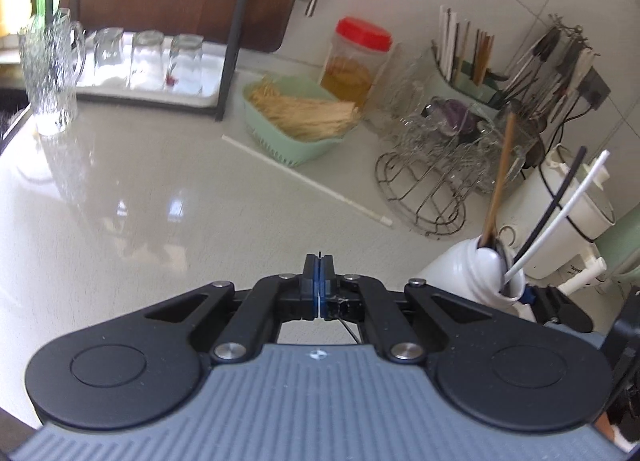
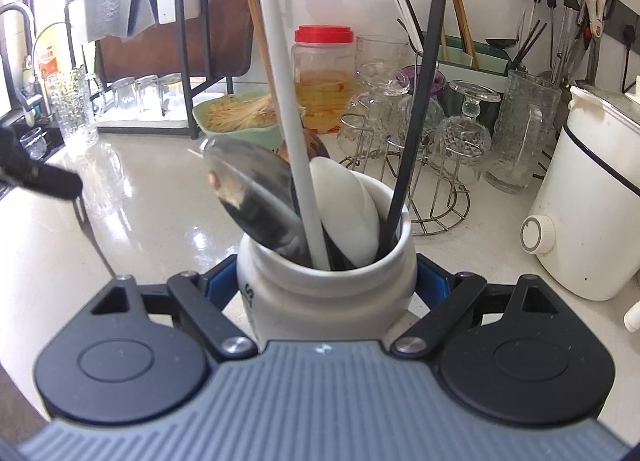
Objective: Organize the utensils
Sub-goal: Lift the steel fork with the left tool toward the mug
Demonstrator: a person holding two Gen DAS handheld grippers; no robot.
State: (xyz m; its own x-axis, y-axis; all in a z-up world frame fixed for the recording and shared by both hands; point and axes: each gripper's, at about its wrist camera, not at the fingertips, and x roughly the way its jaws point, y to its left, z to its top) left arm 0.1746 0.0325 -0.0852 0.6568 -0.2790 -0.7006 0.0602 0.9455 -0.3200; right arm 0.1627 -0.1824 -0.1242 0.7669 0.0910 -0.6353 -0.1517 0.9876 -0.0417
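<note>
**Two grippers, one jar of utensils held steady**

Two grippers are mine here, above the pale countertop (image 1: 120, 189). On that counter the white cooker (image 2: 588, 197) stands at the right, with the wire glass rack (image 2: 424, 165) between it and the green basket (image 1: 296, 117). My right gripper (image 2: 326, 281) clamps the white ceramic jar (image 2: 324, 293), one blue pad on each side of its body. In the jar stand a steel spoon (image 2: 252, 197), a white spoon (image 2: 348, 209), a white chopstick (image 2: 284, 101), a black chopstick (image 2: 420, 93) and a wooden chopstick (image 2: 256, 21). My left gripper (image 1: 319, 261) hangs over the bare counter, pads pressed together on nothing. One white chopstick on the counter (image 1: 304, 179) lies just beside the basket.
</note>
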